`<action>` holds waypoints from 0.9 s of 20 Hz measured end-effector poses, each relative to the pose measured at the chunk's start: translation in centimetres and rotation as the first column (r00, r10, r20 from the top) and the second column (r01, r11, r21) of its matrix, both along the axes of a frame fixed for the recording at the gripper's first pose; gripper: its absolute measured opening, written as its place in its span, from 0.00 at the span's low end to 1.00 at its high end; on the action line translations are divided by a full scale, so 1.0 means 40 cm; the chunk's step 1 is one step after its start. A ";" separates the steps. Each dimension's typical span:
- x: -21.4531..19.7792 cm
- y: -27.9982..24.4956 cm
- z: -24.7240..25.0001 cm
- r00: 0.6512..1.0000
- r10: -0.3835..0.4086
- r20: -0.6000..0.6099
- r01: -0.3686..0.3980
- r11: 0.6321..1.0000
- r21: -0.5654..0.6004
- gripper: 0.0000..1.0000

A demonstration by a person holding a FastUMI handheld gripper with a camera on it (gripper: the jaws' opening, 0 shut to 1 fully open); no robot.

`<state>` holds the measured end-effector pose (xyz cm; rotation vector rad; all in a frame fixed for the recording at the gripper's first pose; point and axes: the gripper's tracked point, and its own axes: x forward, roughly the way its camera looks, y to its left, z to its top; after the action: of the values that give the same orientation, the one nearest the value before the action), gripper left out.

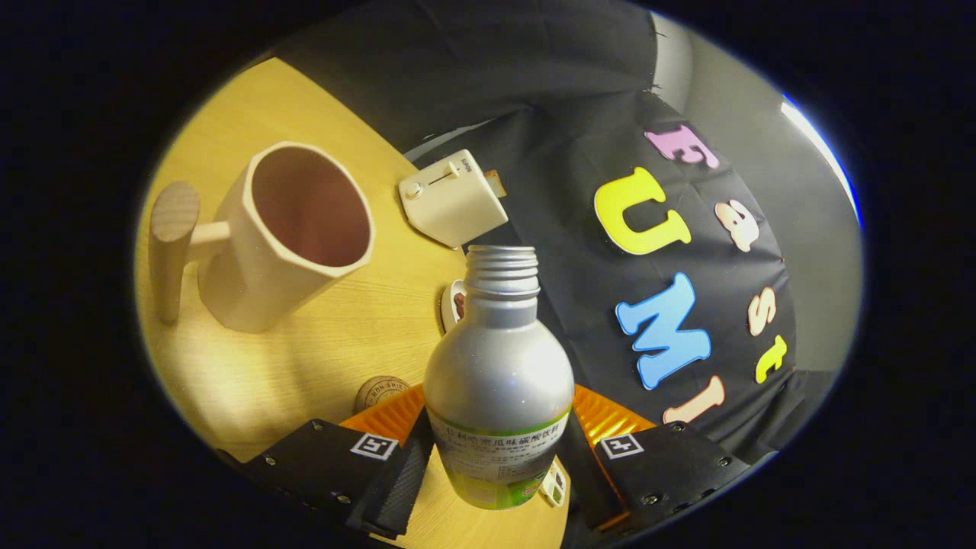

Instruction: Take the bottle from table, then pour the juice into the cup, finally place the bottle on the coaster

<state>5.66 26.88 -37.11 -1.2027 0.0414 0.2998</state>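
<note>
A: Two fingers, one on each flank of the silver aluminium bottle (497,381) with the green-banded label. The gripper (496,465) is pinching it at the label, low on the body, both pads pressed against the sides.

B: And the bottle's long axis?

A: It runs forward along the fingers, threaded neck pointing away from the gripper, cap off, mouth open. The whole scene looks tilted, so I judge the bottle is being leaned over.

B: Where is the target from there?

A: The cream, faceted ceramic cup (293,232) with its round wooden peg handle sits ahead and off to the left of the bottle's mouth, well apart from it, opening turned toward us. The mouth is not over the rim yet, so the pour would need the neck carried leftward and forward, then tipped further.

B: Anything else nearby?

A: A small round cork coaster (379,393) lies on the pale wooden table (252,374), just ahead of the left finger. Beyond the bottle's neck stands a white toaster (451,198), and a small plate (454,305) peeks out beside the neck.
</note>
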 end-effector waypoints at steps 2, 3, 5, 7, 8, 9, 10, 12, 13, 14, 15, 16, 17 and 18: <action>0.002 0.009 0.015 0.999 0.020 0.047 -0.016 0.997 -0.082 0.81; 0.004 0.015 0.024 0.997 0.030 0.072 -0.022 0.993 -0.118 0.81; 0.000 0.031 0.030 0.992 0.058 0.111 -0.038 0.983 -0.178 0.81; 0.001 0.040 0.032 0.988 0.080 0.134 -0.048 0.973 -0.226 0.81; 0.005 0.041 0.037 0.986 0.085 0.141 -0.048 0.968 -0.246 0.81; 0.003 0.040 0.041 0.985 0.092 0.148 -0.050 0.963 -0.265 0.81; 0.003 0.044 0.045 0.983 0.098 0.156 -0.050 0.957 -0.286 0.81; 0.004 0.043 0.052 0.977 0.113 0.180 -0.048 0.942 -0.333 0.81; 0.004 0.043 0.052 0.974 0.123 0.191 -0.048 0.934 -0.355 0.81; 0.003 0.047 0.056 0.971 0.131 0.198 -0.049 0.927 -0.371 0.81; 0.005 0.051 0.056 0.970 0.139 0.201 -0.052 0.921 -0.385 0.81; 0.011 0.047 0.063 0.968 0.144 0.206 -0.052 0.916 -0.398 0.81; 0.009 0.047 0.064 0.966 0.150 0.210 -0.052 0.911 -0.409 0.81; 0.011 0.045 0.065 0.965 0.154 0.212 -0.052 0.906 -0.420 0.81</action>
<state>6.12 28.68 -34.50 -1.6594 -0.1804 0.2422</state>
